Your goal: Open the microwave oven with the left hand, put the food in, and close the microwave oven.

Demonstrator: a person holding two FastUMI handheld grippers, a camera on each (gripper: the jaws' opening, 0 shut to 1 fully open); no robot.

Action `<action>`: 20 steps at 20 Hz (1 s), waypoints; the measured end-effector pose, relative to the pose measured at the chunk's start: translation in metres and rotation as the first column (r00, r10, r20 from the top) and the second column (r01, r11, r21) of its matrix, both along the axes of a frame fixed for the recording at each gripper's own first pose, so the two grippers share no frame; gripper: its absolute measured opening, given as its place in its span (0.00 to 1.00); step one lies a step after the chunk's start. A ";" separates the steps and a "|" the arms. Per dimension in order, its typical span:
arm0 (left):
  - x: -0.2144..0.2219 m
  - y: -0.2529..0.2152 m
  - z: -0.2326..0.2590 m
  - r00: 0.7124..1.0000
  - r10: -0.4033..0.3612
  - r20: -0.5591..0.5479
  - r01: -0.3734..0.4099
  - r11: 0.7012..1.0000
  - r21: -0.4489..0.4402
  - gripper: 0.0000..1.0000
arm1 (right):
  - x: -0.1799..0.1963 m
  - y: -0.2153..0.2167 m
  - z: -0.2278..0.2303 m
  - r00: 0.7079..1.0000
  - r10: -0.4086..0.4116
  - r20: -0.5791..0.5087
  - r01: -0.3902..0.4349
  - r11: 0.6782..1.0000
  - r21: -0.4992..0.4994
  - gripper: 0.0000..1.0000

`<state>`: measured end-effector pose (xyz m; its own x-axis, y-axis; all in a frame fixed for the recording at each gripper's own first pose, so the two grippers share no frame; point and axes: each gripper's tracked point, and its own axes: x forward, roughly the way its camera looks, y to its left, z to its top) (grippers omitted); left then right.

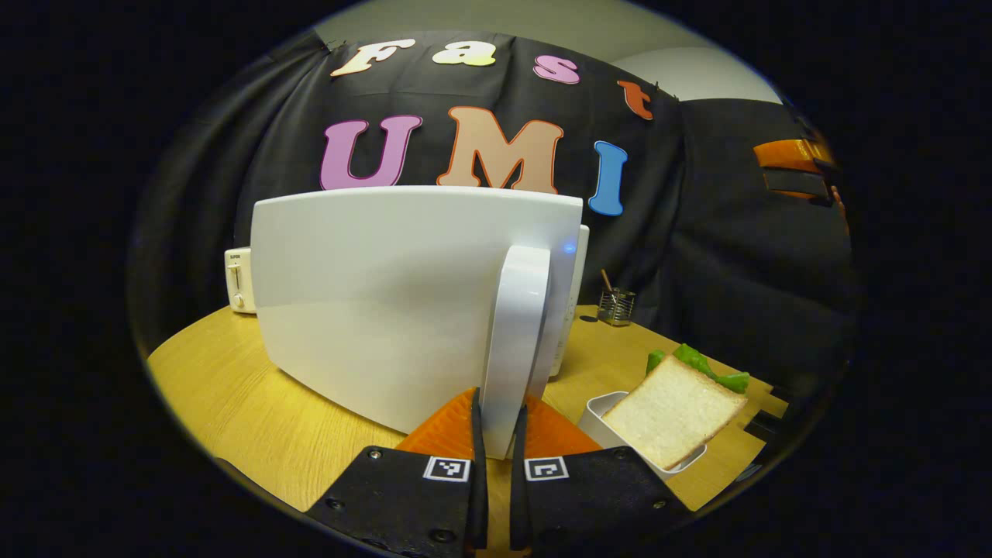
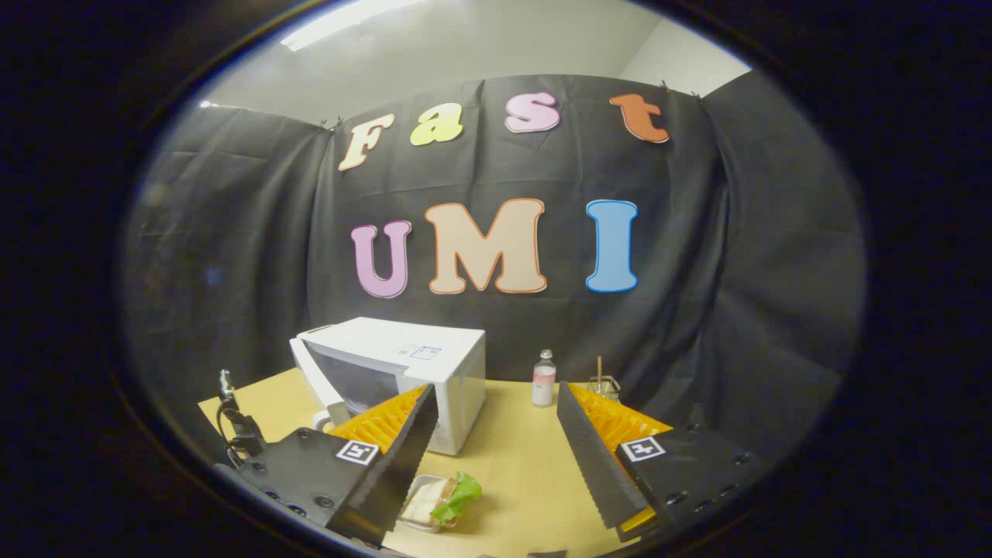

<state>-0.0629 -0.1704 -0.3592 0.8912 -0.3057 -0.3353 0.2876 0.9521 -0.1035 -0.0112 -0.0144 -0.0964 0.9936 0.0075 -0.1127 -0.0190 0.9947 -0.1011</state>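
We have the left gripper (image 1: 496,434) clamped on the microwave (image 2: 403,372) door handle (image 1: 515,341) — door barely ajar. Sandwich (image 1: 673,418) right of the microwave, not loaded yet — right gripper (image 2: 496,457) spread wide above it.

On the wooden table (image 2: 511,457) stands one white microwave oven (image 2: 422,368) with one door handle (image 1: 515,341). There is one white toaster (image 1: 239,280) at the far left, one small bottle (image 2: 544,379), and one wire holder (image 1: 616,306) with a stick. One white tray (image 1: 612,422) holds one sandwich (image 1: 673,418) with green lettuce.
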 end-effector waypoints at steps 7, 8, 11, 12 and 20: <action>-0.040 0.053 0.006 0.989 0.146 -0.025 -0.145 0.989 0.031 0.31 | 0.008 0.016 -0.026 0.998 0.042 -0.039 -0.040 0.997 0.059 0.93; -0.046 0.063 0.006 0.984 0.179 -0.025 -0.178 0.983 0.041 0.34 | 0.008 0.015 -0.028 0.998 0.043 -0.041 -0.040 0.997 0.071 0.93; -0.063 0.094 0.005 0.970 0.244 -0.016 -0.241 0.965 0.102 0.62 | 0.010 0.013 -0.032 0.998 0.037 -0.042 -0.034 0.995 0.090 0.93; -0.069 0.104 0.006 0.965 0.261 -0.010 -0.258 0.960 0.112 0.66 | 0.011 0.012 -0.032 0.999 0.034 -0.040 -0.030 0.995 0.094 0.93; -0.112 0.188 0.022 0.902 0.431 0.028 -0.430 0.889 0.160 0.98 | 0.014 0.014 -0.051 0.998 0.025 -0.062 -0.017 0.992 0.126 0.92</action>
<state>-0.1746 0.0173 -0.3370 0.9204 0.1650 -0.3545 -0.1542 0.9863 0.0587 0.0028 -0.0008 -0.1476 0.9839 0.0465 -0.1727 -0.0426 0.9987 0.0262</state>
